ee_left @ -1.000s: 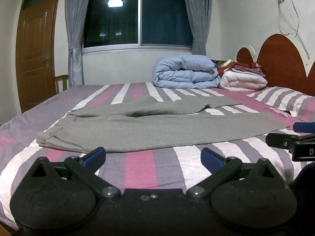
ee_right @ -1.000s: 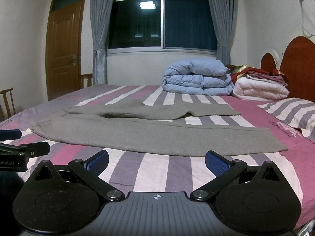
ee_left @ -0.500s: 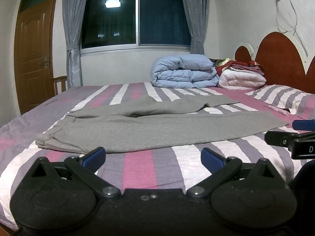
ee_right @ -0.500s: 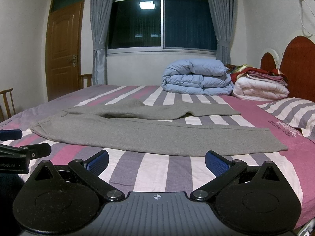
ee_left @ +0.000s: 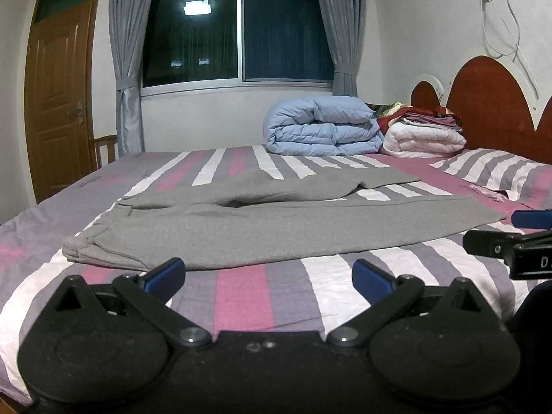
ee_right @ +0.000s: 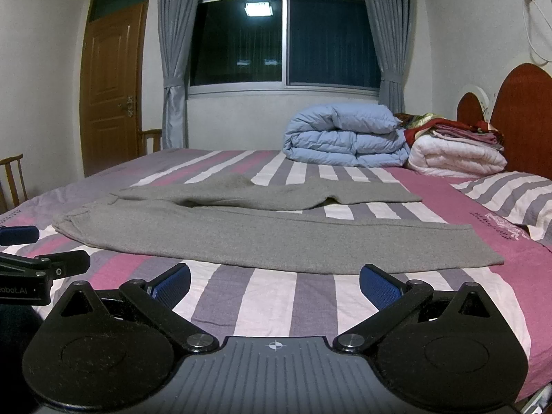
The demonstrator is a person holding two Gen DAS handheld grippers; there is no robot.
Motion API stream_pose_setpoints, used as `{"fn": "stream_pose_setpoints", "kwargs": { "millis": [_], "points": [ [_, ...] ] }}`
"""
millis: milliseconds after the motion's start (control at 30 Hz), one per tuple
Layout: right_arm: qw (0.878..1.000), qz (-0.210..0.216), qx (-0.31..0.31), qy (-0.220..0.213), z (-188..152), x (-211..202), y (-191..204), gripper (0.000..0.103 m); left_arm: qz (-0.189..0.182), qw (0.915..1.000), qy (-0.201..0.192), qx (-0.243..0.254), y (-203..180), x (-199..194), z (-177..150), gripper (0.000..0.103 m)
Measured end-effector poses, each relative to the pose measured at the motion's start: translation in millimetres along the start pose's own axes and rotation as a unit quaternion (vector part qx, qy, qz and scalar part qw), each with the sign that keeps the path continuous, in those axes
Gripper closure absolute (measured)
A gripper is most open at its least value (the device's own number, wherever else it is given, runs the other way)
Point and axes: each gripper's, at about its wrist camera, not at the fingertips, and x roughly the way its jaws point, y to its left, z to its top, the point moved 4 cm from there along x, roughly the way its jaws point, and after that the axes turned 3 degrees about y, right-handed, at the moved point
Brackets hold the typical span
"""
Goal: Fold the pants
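Cut off at the edges: right gripper at the right border of the left view, left gripper at the left border of the right view. Hidden under the pants: part of the striped bed. Beyond the pants, toward the window: blue duvet, white quilt topped with folded cloths, headboard to the right. Door and chair left of the pants. Pants spread flat across the bed, waist left, legs right, just ahead of both grippers, apart from the blue pads. Both grippers spread wide, holding nothing.
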Motion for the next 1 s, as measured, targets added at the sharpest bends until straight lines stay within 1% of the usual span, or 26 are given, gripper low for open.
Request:
{"fn": "stream_pose_setpoints", "kwargs": {
  "millis": [1000],
  "points": [
    [1.0, 0.0, -0.001, 0.001, -0.7, -0.2, 0.9, 0.0, 0.001, 1.0, -0.003, 0.004, -0.6, -1.1, 2.5, 0.006]
  ]
}}
